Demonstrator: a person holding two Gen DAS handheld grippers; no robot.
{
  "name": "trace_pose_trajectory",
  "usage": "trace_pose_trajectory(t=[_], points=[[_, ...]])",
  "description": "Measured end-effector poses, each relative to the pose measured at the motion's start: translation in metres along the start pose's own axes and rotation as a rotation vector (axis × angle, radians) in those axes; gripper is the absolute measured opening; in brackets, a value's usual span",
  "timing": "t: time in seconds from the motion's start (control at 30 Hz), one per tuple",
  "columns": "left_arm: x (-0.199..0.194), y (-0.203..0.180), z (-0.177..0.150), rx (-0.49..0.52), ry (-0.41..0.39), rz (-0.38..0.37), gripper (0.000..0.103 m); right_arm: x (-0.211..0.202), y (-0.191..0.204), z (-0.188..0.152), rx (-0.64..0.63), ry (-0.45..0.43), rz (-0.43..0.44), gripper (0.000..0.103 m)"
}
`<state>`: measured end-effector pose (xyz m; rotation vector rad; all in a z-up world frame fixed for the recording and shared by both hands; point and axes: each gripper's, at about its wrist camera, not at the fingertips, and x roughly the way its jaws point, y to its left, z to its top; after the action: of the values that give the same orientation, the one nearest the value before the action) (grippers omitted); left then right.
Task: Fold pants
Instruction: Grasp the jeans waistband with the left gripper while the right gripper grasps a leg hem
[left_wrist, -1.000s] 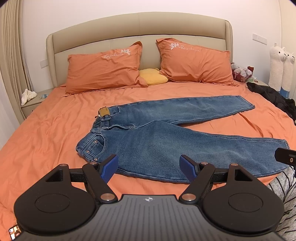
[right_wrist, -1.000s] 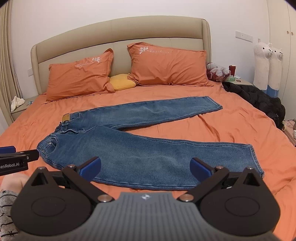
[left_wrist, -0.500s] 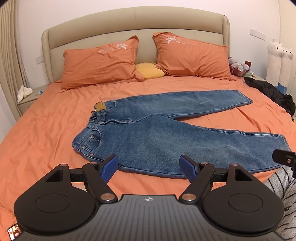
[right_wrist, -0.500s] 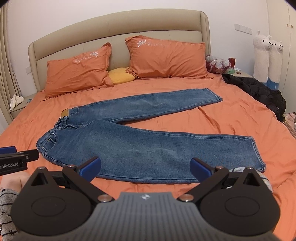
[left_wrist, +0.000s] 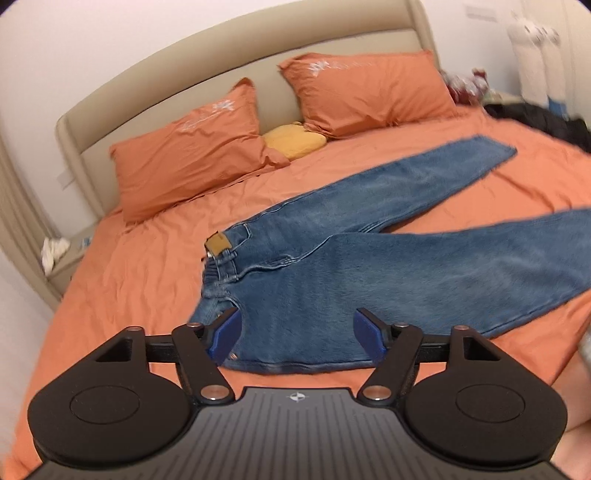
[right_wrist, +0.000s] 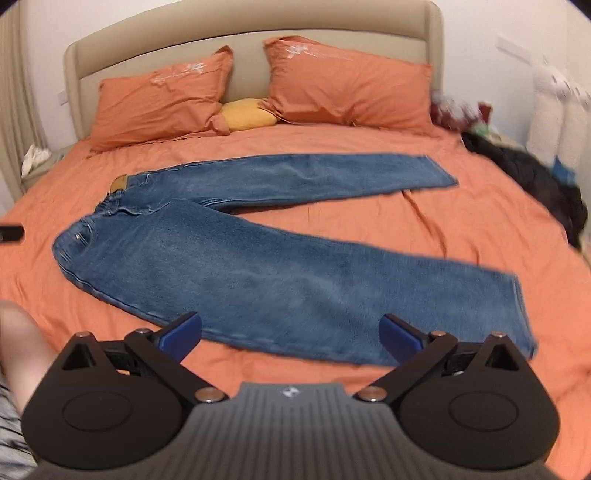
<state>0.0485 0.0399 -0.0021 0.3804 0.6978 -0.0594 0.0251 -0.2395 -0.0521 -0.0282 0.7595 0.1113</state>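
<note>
Left gripper (left_wrist: 295, 334): jaws wide apart, empty, and just narrowed slightly with no cloth between the pads. It hangs over the near waist corner of the jeans (left_wrist: 369, 280). Right gripper (right_wrist: 290, 332): jaws wide apart, empty, poised above the near leg's lower edge, toward the hem. The jeans lie flat on the orange bed (right_wrist: 461, 221), unfolded, legs splayed. Long axis runs waistband at left to hems at right. Judgement: left hand takes the waist, right the hem.

Jeans (left_wrist: 424, 273): near leg's hem cut off by left view's right edge. Plush toys (right_wrist: 554, 110): motion-blurred in both views. Nightstand items (right_wrist: 476, 118): blurred, unidentifiable. Dark clothing (right_wrist: 546, 184): partly cropped at right.
</note>
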Motion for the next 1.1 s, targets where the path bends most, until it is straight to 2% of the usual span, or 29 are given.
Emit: trace_pose_trajectory(t=[0.07,0.13,0.17,0.2,0.23,0.3,0.43,0.6,0.7,0.83,0.87,0.97,1.07,1.1], points=[[0.013,0.007,0.003,0.05,0.004,-0.017,0.077,0.01,-0.006,0.004,-0.073,-0.014,-0.015,0.098],[0.028,0.014,0.005,0.103,-0.002,-0.043,0.077,0.025,-0.015,0.01,-0.167,0.021,-0.044,0.097],[0.036,0.016,0.005,0.142,-0.016,-0.049,0.077,0.031,-0.018,0.012,-0.203,0.047,-0.047,0.092],[0.044,0.016,0.003,0.2,-0.027,-0.05,0.077,0.039,-0.022,0.014,-0.234,0.072,-0.045,0.081],[0.055,0.014,0.001,0.276,-0.016,-0.042,0.077,0.047,-0.025,0.014,-0.253,0.1,-0.033,0.077],[0.077,0.012,-0.004,0.399,0.031,-0.052,0.077,0.064,-0.031,0.017,-0.289,0.161,-0.003,0.072],[0.116,0.014,-0.018,0.543,0.124,-0.114,0.077,0.095,-0.023,0.008,-0.379,0.255,0.079,0.067],[0.161,0.015,-0.048,0.755,0.231,-0.141,0.077,0.133,-0.004,-0.002,-0.49,0.384,0.12,0.067],[0.179,0.015,-0.062,0.818,0.267,-0.173,0.077,0.151,0.0,-0.006,-0.553,0.46,0.116,0.067],[0.197,0.013,-0.073,0.854,0.296,-0.202,0.081,0.167,0.003,-0.014,-0.605,0.525,0.107,0.065],[0.202,0.013,-0.077,0.863,0.312,-0.207,0.081,0.171,0.005,-0.016,-0.619,0.533,0.1,0.061],[0.213,0.006,-0.091,0.937,0.318,-0.19,0.083,0.183,0.007,-0.02,-0.644,0.549,0.069,0.039],[0.22,-0.002,-0.104,1.0,0.287,-0.168,0.086,0.188,0.007,-0.019,-0.647,0.556,0.066,0.034],[0.22,-0.005,-0.107,1.021,0.27,-0.157,0.088,0.187,0.007,-0.018,-0.651,0.545,0.067,0.023]])
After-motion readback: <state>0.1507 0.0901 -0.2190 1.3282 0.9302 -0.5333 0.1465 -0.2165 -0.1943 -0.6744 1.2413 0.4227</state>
